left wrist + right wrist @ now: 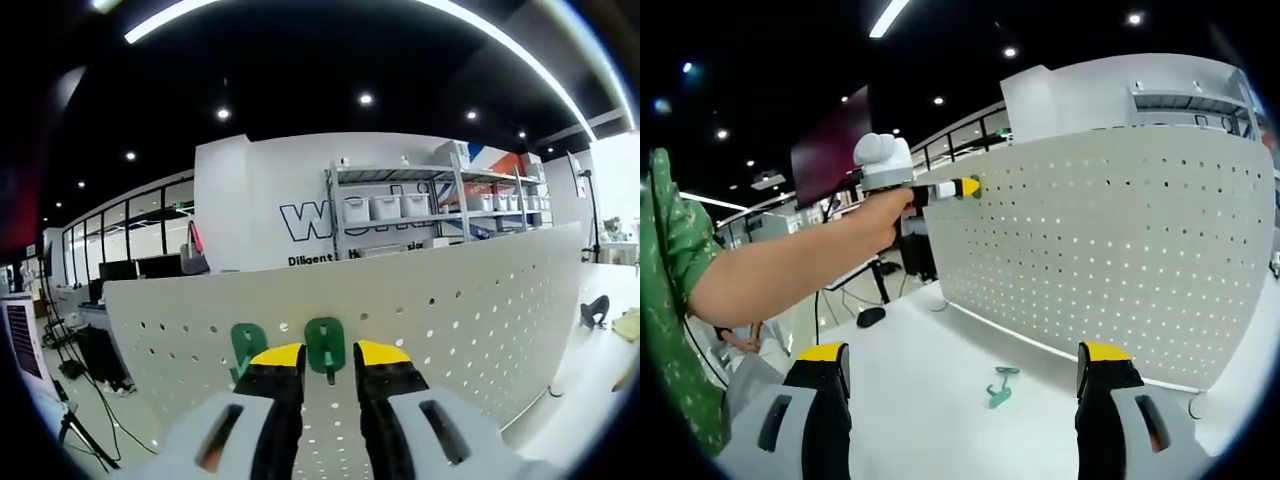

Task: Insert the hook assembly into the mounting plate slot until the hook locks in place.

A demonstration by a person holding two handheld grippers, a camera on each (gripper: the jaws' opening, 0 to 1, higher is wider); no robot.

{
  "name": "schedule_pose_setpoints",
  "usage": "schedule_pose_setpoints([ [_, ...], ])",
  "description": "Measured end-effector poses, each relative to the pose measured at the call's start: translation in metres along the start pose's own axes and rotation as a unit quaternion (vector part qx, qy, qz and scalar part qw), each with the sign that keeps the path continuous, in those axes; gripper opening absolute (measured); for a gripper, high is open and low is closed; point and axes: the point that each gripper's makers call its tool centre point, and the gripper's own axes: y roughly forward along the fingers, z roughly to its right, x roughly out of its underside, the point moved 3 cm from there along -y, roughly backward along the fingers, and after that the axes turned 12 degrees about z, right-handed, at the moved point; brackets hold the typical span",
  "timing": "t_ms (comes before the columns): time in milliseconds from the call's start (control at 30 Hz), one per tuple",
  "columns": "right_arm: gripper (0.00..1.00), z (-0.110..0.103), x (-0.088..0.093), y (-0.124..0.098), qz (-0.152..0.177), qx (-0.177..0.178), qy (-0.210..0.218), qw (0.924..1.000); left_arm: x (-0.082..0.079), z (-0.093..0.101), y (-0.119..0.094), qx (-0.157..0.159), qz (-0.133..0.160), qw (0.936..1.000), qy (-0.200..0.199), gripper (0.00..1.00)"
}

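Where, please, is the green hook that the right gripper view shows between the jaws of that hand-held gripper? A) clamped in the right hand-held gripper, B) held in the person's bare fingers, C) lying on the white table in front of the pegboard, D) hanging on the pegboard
C: the green hook lies flat on the white table just short of the pegboard, with the right hand-held gripper open and clear of it.

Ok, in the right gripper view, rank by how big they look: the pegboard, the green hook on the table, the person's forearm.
1. Pegboard, largest by far.
2. Forearm, though it is nearer the camera, which inflates it.
3. Green hook, smallest.
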Motion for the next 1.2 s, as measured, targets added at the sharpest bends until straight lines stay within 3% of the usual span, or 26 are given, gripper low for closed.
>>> schedule_pose_setpoints([
  [1200,0.96,-0.014,-0.006,0.004,0.005,-0.012,-0.01,0.9999,0.003,0.006,-0.04,0.008,-0.002,0.9991,-0.041,0.3],
])
